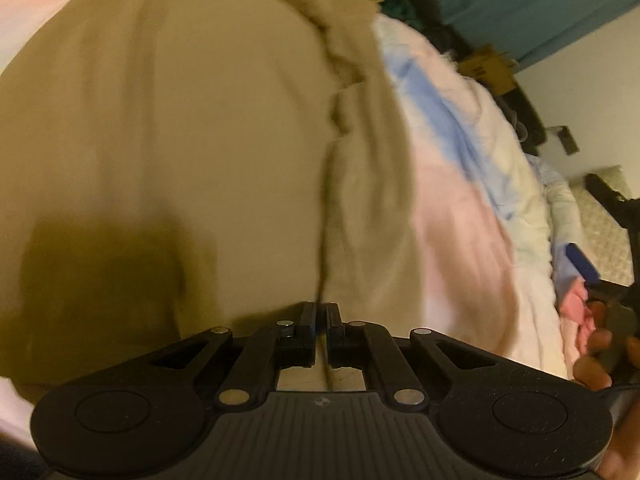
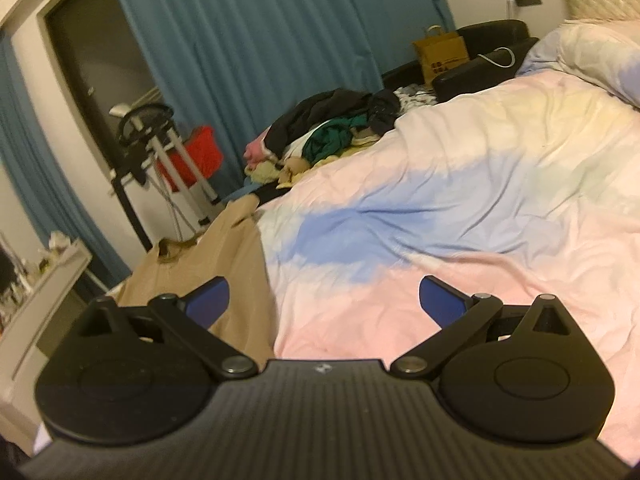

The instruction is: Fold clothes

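The tan garment (image 1: 180,128) fills most of the left wrist view, spread over the bed, with a bunched fold running from the top centre down to the bottom centre of the frame. The left tongs (image 1: 321,320) are pressed together on that fold, a thin ridge of the cloth caught between their dark fingers. In the right wrist view the same tan garment (image 2: 216,264) lies at the lower left, its neckline toward the bed's edge, resting on the pastel duvet (image 2: 460,220) of pink, blue and pale yellow patches.

The right tongs (image 2: 323,300) stand wide apart above the duvet, blue pads (image 2: 210,300) showing, with nothing between them. At the right edge of the left wrist view a hand (image 1: 592,332) grips the other tool.

At the upper centre of the right wrist view a pile of clothes (image 2: 328,128), dark, green, pink and yellow, sits on the far bed corner. Behind it stands a brown paper bag (image 2: 442,54), contents hidden. A teal curtain (image 2: 248,40) hangs across the upper left, with a red container (image 2: 200,156) below it, its contents unclear.
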Action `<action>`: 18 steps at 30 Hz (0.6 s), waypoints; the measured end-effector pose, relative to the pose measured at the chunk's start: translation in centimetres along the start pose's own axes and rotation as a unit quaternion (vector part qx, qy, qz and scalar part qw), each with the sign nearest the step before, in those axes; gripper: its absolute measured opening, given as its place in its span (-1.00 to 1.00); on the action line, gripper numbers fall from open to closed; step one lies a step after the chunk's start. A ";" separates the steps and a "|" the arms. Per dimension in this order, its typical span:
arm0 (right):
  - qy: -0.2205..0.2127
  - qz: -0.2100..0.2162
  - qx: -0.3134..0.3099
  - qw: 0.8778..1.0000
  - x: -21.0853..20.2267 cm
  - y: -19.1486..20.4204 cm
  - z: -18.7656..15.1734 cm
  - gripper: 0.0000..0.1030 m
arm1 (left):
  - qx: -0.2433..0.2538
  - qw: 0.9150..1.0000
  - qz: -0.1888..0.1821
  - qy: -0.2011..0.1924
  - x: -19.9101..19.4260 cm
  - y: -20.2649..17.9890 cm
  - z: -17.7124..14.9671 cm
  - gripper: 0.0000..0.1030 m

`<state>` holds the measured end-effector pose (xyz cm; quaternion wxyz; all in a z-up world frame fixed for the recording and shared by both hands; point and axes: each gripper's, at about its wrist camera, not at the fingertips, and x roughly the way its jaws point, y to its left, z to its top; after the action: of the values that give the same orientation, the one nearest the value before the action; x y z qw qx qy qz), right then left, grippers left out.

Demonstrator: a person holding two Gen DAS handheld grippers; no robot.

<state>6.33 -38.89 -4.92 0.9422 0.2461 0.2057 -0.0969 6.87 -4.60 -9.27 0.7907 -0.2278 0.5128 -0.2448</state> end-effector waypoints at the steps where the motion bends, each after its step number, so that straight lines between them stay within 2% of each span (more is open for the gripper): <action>1: 0.004 0.000 -0.006 1.000 0.1 0.3 -0.2 1.00 | 0.001 1.000 0.005 -0.001 -0.1 0.4 0.0 -0.78; 2: 0.008 0.000 -0.013 1.000 0.3 0.6 -0.3 1.00 | 0.001 1.000 0.009 -0.003 -0.3 0.7 0.0 -0.70; 4: 0.015 0.001 -0.024 1.000 0.6 1.2 -0.6 1.00 | 0.002 1.000 0.018 -0.005 -0.6 1.5 -0.1 -0.22; 9: 0.029 0.003 -0.047 0.998 1.8 2.6 -1.3 1.00 | 0.065 0.997 0.030 -0.005 0.6 -0.7 -0.7 0.07; 11: 0.034 0.005 -0.056 0.998 2.1 3.1 -1.5 1.00 | 0.094 0.995 0.034 -0.004 1.2 -1.8 -1.0 0.08; 12: 0.038 0.004 -0.063 0.997 2.2 3.4 -1.7 1.00 | 0.105 0.994 0.040 -0.006 1.5 -2.2 -1.1 0.05; 14: 0.044 0.003 -0.078 0.996 2.5 4.0 -2.2 1.00 | 0.112 0.992 0.063 -0.015 2.3 -2.1 -1.4 -0.27; 15: 0.047 0.002 -0.087 0.995 2.6 4.3 -2.5 1.00 | 0.111 0.991 0.070 -0.018 2.4 -2.0 -1.5 -0.65; 16: 0.048 0.000 -0.095 0.994 2.7 4.5 -2.7 1.00 | 0.101 0.992 0.068 -0.017 2.2 -1.6 -1.5 -0.90; 18: 0.052 -0.002 -0.106 0.993 3.0 4.9 -2.9 1.00 | 0.080 0.995 0.064 -0.016 1.8 -0.8 -1.6 -0.93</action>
<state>9.37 -33.41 -6.46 0.9507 0.1494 0.2641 -0.0637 5.88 -6.49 -10.61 0.8286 -0.1341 0.4925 -0.2301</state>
